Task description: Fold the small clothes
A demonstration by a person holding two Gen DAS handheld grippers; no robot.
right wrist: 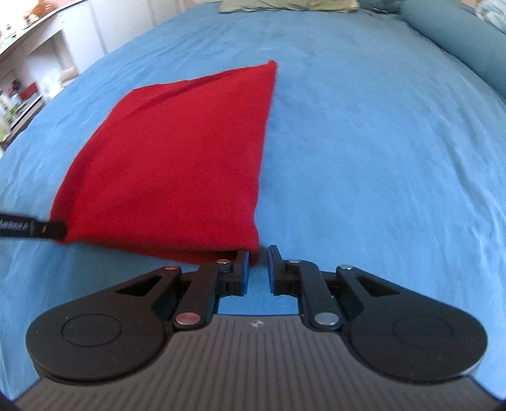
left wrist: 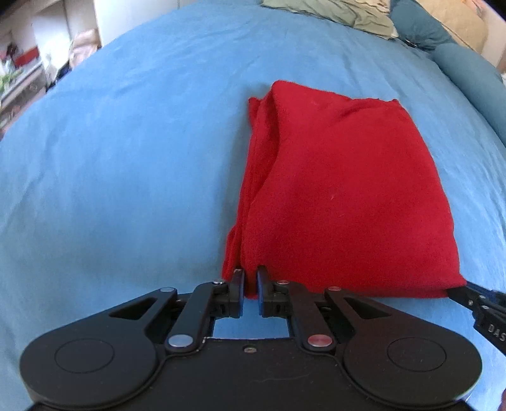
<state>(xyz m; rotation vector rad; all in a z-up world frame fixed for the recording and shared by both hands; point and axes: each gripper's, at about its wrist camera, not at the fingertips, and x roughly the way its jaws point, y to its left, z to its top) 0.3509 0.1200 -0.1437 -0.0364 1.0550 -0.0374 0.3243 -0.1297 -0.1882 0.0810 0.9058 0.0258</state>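
The red garment point(left wrist: 341, 196) lies folded into a rough rectangle on the blue bedsheet point(left wrist: 126, 164), extending away from both grippers.

Left gripper point(left wrist: 251, 286): the 2 fingers stand nearly together, pinching the near left corner of the garment. A narrow strip of red cloth fills the slit between the blue pads. Layered fold edges run along the garment's left side, directly ahead of this gripper. In the right wrist view this gripper appears as a dark bar point(right wrist: 34, 229) at the far left, touching the same near edge of the cloth.

Right gripper point(right wrist: 257, 264): the 2 fingers stand close, with a small gap. The near right corner of the garment sits against the inner face of the left finger; blue sheet shows through the rest of the gap. Whether the pads press on the cloth cannot be determined. In the left wrist view its tip point(left wrist: 468, 294) meets the garment's near right corner.

Beyond the garment, at the far end of the bed, lie a green pillow point(left wrist: 332, 12) and a teal bolster point(left wrist: 474, 69). Shelves point(left wrist: 19, 63) stand far to the left.
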